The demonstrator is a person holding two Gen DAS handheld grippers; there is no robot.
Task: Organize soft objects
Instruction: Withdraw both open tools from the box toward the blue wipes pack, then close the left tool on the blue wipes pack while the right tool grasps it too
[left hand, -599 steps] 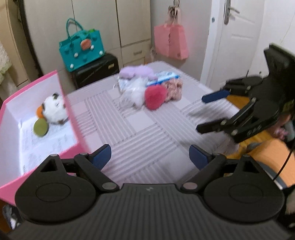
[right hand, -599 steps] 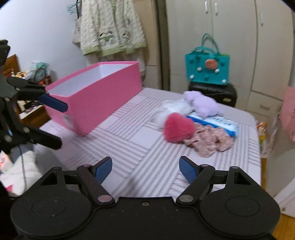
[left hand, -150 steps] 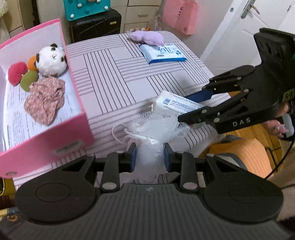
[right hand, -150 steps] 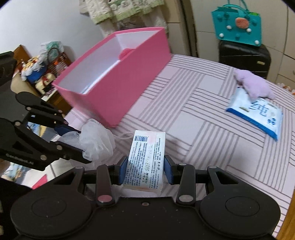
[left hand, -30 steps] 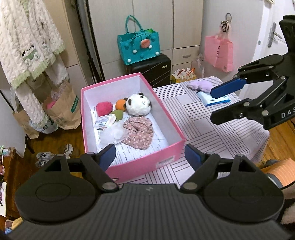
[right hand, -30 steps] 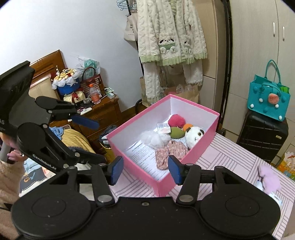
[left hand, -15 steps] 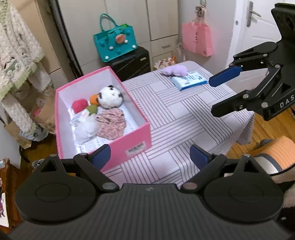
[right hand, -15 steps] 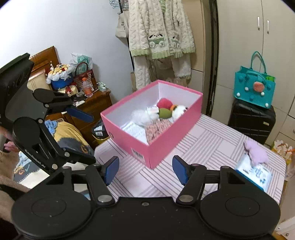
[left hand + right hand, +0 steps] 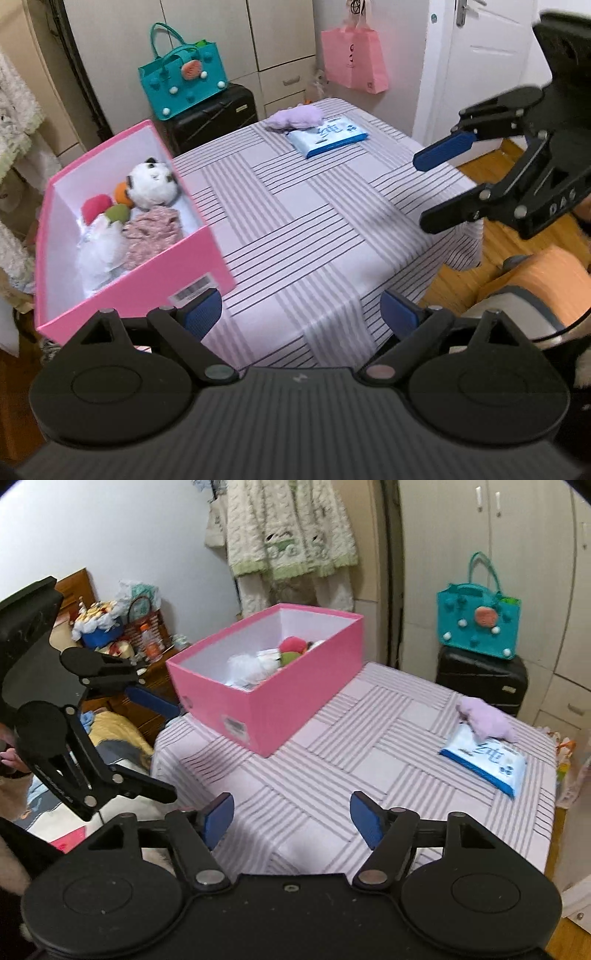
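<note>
1. Between picks: left gripper (image 9: 301,314) and right gripper (image 9: 291,819) wide, empty.
2. Purple toy (image 9: 485,720) and wipes (image 9: 484,758) lie at far corner, outside box (image 9: 295,698).
3. Next, likely: reach across, pinch toy.

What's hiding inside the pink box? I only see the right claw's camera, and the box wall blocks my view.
Observer: A white panda plush sits at the far end of the pink box.
Operator: Is anything next to the white fluffy thing?
Observer: Yes, a pink flowery cloth lies right beside it.
Operator: Is there a door anywhere?
Observer: Yes, a white door, with a pink bag hanging left of it.
</note>
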